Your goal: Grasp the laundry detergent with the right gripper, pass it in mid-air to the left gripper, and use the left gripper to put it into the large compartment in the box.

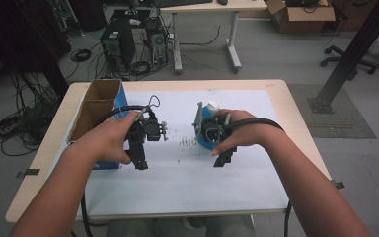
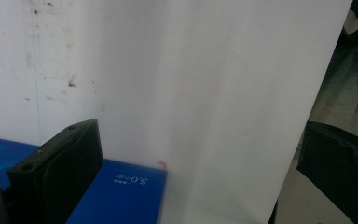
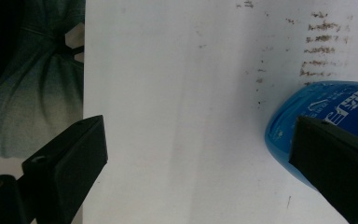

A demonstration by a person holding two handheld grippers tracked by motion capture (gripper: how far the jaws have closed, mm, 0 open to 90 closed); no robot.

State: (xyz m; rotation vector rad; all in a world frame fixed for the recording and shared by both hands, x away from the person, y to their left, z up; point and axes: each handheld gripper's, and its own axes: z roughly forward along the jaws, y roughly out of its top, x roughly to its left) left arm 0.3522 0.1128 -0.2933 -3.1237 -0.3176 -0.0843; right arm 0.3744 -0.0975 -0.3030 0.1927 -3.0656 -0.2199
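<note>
My left gripper (image 1: 141,164) is held low over the white sheet (image 1: 187,182), jaws pointing back toward the person. In the left gripper view the left gripper (image 2: 200,130) is open with only bare sheet between its jaws. A blue box face (image 2: 116,191) lies by its left jaw. My right gripper (image 1: 223,159) is held the same way to the right. A blue bottle (image 1: 206,113) with a white cap sits under that hand. In the right gripper view the right gripper (image 3: 199,126) is open and the blue bottle (image 3: 317,107) lies beside its right jaw, not between the jaws.
An open cardboard box (image 1: 96,106) with a blue side stands at the table's left. Dark scuff marks (image 1: 187,142) dot the sheet between the grippers. Beyond the table are a desk, computer towers, cables and a black post (image 1: 355,49).
</note>
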